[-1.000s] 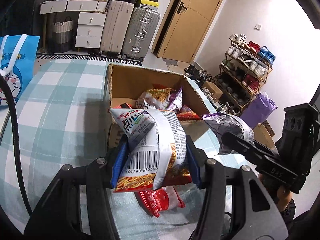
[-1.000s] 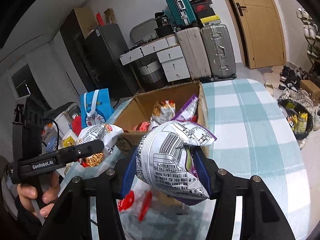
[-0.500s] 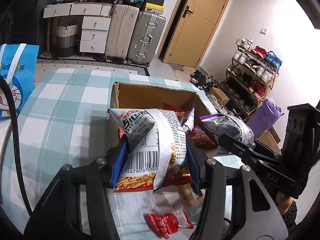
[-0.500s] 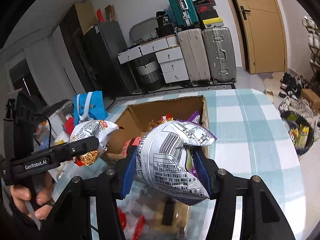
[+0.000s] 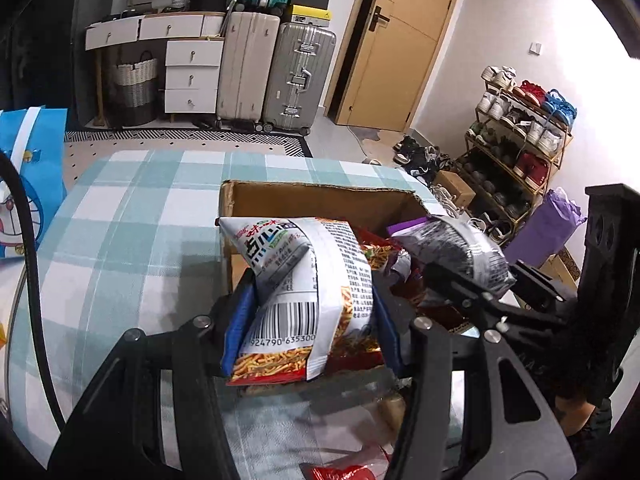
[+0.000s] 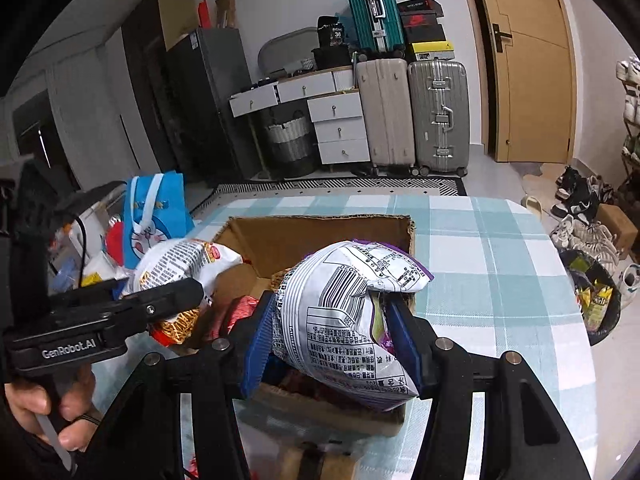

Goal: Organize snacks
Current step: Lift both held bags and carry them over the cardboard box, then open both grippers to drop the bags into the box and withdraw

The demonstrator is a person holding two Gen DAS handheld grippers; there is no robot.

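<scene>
My left gripper (image 5: 310,316) is shut on a white and red noodle-snack bag (image 5: 304,280) with a barcode, held above the near edge of an open cardboard box (image 5: 320,200). My right gripper (image 6: 334,336) is shut on a white and purple snack bag (image 6: 352,320), held over the same box (image 6: 320,232). The right gripper and its bag (image 5: 456,252) also show at the right of the left wrist view. The left gripper with its bag (image 6: 180,264) shows at the left of the right wrist view. Several snack bags (image 5: 376,248) lie inside the box.
The box stands on a table with a teal checked cloth (image 5: 132,220). A red packet (image 5: 344,472) lies on the table below the grippers. A blue cartoon bag (image 6: 154,208) stands at the table's left. Suitcases, drawers and a shoe rack (image 5: 520,132) stand beyond.
Both grippers have risen and moved forward with their bags, so they now hang over the box. The box looks lower and closer beneath them.
</scene>
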